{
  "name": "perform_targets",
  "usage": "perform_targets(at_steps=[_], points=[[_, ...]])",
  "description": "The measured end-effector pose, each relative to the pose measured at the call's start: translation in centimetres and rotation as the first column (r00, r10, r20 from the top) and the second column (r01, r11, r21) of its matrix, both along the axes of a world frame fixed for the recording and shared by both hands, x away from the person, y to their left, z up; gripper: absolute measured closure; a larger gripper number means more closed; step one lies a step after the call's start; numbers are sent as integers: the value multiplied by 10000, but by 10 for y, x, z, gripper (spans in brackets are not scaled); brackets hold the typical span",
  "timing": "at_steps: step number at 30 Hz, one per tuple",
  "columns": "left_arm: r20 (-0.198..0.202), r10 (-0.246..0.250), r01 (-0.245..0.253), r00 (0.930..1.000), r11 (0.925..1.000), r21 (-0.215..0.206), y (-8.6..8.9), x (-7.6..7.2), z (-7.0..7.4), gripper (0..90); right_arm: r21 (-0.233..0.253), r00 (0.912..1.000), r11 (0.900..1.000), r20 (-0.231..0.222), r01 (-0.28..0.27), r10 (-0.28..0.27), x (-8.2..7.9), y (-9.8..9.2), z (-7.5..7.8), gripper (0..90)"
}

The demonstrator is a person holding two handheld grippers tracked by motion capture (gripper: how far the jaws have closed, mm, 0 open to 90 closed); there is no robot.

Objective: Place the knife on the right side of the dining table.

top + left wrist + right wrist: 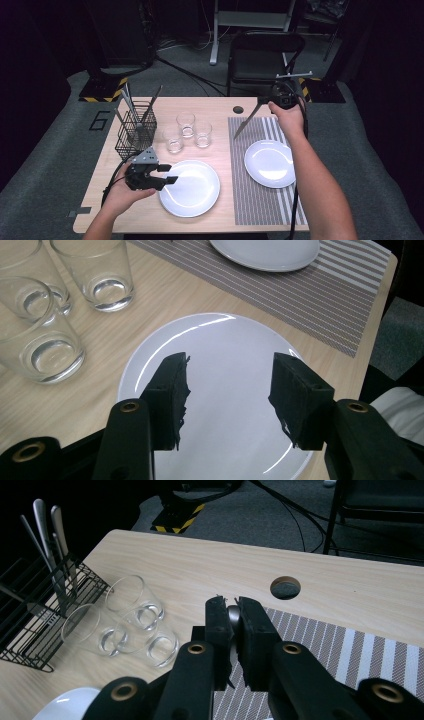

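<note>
The table knife (246, 123) is clamped in my right gripper (261, 102), held up over the far edge of the striped placemat (260, 200) at about one o'clock on the table, its blade slanting down and toward seven o'clock with the tip above the mat's far left corner. In the right gripper view my jaws are pressed nearly together on a rounded piece of metal (233, 614), the knife's handle end as far as I can tell. A small white plate (270, 163) sits on the placemat at about three o'clock, well apart from the knife tip. My left gripper (167, 175) hovers at the eight o'clock rim of the larger white plate (192, 189), which lies on the bare wood near the front of the table (220, 107); its jaws stand wide apart with nothing between them, and in the left gripper view I see that plate (225, 370) right beneath them. Three empty drinking glasses (186, 131) cluster at about eleven o'clock, just beside the black wire cutlery basket (134, 134), which holds several upright utensils.
</note>
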State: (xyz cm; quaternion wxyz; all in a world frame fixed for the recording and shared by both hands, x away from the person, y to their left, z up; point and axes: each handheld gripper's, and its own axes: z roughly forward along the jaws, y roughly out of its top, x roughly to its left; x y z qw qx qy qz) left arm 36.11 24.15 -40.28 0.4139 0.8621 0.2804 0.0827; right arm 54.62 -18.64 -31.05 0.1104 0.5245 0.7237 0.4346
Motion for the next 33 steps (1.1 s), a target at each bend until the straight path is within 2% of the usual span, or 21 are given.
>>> perform_targets(at_steps=[8,9,19,26,33], points=[[-169,137,-136,9998,9999,90,5,0,-1,488,256,9991,9988,-67,417,-415,10,-9,-11,839],[-81,121,-120,9999,9998,155,6,0,-1,488,289,9988,9984,-95,493,-490,11,-9,-12,839],[-84,383,-382,9992,9992,117,11,-1,-3,488,667,9958,9938,-271,886,-870,21,-15,-20,839],[-71,503,-502,9987,9987,127,13,-3,-3,488,654,9922,9908,-455,1185,-1157,26,-22,-28,839],[-71,598,-597,9982,9981,148,14,-4,-3,488,1333,9821,9747,-818,1796,-1698,27,-41,-40,838]])
